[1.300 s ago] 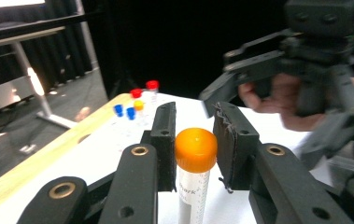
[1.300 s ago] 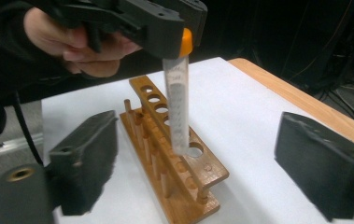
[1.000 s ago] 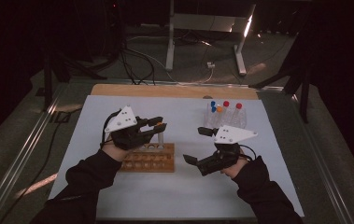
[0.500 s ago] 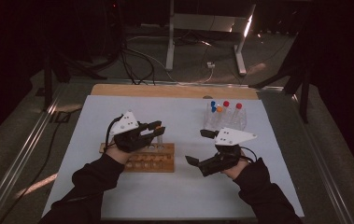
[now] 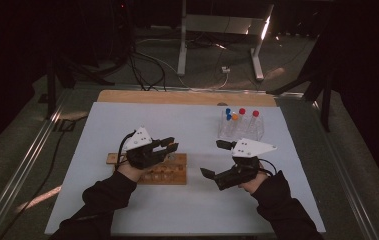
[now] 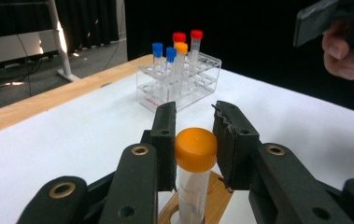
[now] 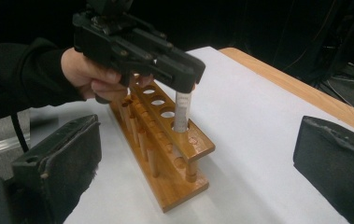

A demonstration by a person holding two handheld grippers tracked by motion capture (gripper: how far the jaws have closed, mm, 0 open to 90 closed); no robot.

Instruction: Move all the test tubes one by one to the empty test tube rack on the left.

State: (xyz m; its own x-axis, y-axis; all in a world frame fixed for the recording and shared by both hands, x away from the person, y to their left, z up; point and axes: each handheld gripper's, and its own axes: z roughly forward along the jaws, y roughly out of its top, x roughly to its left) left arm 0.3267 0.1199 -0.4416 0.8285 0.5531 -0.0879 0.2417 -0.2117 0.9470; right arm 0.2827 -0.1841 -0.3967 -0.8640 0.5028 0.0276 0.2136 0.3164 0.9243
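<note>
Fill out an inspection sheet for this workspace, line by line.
Surface: white table, wooden strip along its far edge.
Job's things: orange-capped tube entering an end hole of the wooden rack; clear rack with blue-, red- and orange-capped tubes.
Clutter: nothing seen.
Grippers: left gripper shut on the tube's cap; right gripper open, nothing between its jaws.
Cables: black cables on the floor beyond the table.
Surroundings: dark room, metal stand.
</note>
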